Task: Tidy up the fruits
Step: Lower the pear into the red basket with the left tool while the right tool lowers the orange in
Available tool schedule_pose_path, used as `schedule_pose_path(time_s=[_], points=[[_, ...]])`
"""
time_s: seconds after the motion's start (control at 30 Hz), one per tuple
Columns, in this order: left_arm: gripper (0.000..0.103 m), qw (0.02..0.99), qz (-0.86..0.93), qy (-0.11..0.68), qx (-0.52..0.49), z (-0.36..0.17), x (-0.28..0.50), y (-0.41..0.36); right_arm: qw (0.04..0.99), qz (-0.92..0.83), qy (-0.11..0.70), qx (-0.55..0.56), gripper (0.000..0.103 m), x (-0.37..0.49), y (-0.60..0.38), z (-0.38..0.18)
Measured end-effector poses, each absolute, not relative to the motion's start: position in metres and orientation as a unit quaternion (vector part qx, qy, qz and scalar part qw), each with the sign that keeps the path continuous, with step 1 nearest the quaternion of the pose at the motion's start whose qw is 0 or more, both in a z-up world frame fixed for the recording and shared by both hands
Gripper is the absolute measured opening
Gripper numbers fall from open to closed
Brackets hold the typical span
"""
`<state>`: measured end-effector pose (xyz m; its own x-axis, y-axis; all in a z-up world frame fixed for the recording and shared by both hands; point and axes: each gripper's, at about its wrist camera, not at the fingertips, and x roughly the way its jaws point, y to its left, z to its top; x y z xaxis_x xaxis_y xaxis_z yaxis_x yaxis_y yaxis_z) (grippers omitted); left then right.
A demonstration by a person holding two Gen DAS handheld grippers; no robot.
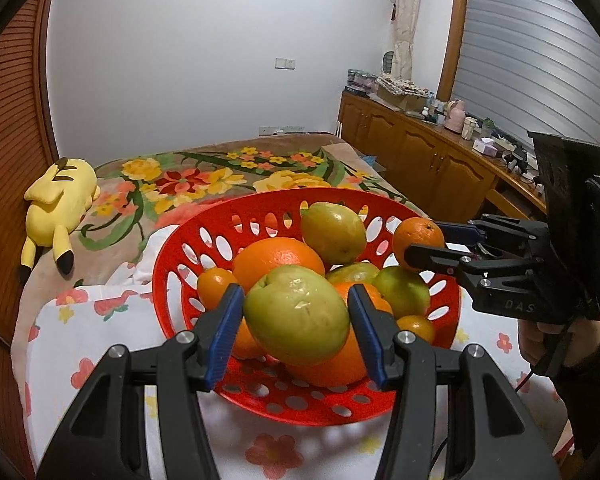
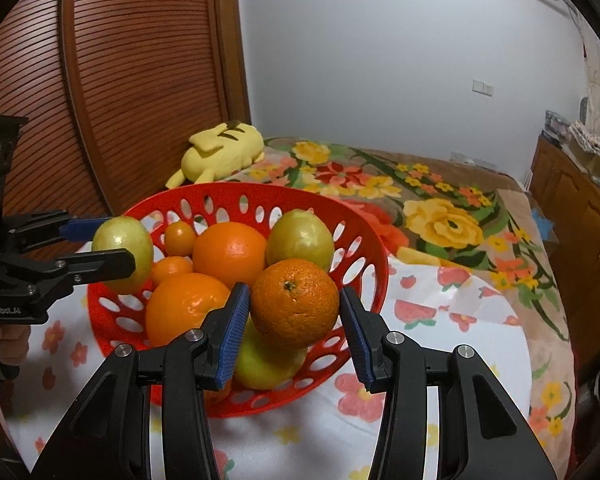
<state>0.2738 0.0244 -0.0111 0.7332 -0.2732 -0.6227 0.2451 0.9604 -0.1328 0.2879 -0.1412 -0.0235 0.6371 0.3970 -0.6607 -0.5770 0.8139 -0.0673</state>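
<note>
Yellow-green and blemished, a round guava-like fruit sits clenched between the blue ribbed pads of the left gripper, held above the near left edge of the red perforated plastic basket. At the basket's right edge, a small dimpled orange mandarin is grasped the same way by the right gripper, its green stem scar facing up.

Inside the basket lie more fruits: a large smooth orange near the middle, a second large orange toward the near rim, two small tangerines toward the far left wall, another yellow-green fruit toward the far right wall, and a pale green one low at the near side, partly hidden behind the mandarin.

Beneath the basket spreads a white cloth printed with strawberries and flowers. Beyond the basket a floral blanket covers the bed, and a yellow plush toy lies past the basket's far rim, against a brown slatted wooden door. Far off to the basket's right runs a wooden cabinet cluttered with small items.
</note>
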Motion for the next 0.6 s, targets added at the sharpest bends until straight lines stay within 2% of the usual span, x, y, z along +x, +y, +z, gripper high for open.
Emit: schedule_pose_path(time_s=[0.6], points=[[0.053, 0.929, -0.105, 0.355, -0.018, -0.015, 0.318, 0.043, 0.899, 0.278, 0.313, -0.125, 0.050, 0.284, -0.146, -0.019]])
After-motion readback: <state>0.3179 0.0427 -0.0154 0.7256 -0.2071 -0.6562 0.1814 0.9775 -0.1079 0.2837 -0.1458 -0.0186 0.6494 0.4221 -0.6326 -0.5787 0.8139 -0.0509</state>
